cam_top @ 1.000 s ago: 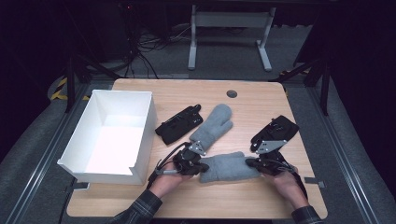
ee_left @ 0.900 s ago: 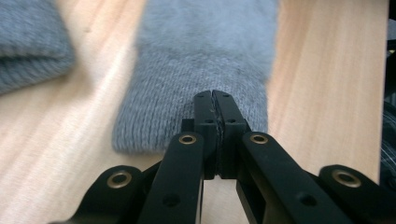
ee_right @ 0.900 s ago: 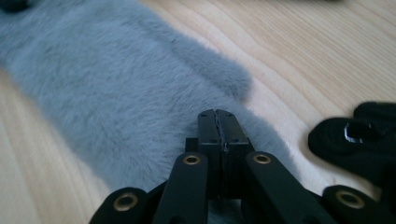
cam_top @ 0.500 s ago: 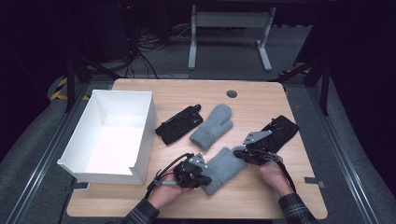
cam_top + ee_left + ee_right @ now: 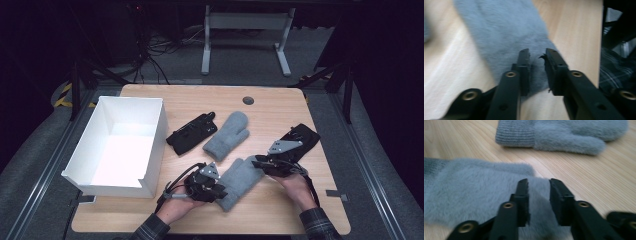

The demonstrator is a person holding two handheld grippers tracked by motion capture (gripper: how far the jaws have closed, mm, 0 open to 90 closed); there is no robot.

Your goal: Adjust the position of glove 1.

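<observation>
Fuzzy grey mitten (image 5: 241,176) flat on pale wooden table (image 5: 280,107), between left gripper (image 5: 216,190) and right gripper (image 5: 257,162). Both sets of black jaws just opening, slightly parted, fleece between them, pads seemingly not pressing. Matching mitten (image 5: 226,135) just beyond, ribbed cuff.

Two black jaws of the left gripper (image 5: 536,72) parted by a narrow gap, just opened, over the near end of a fluffy grey mitten (image 5: 506,32). Pale wooden table (image 5: 574,32) beneath; plaid sleeve (image 5: 615,65) at right.
</observation>
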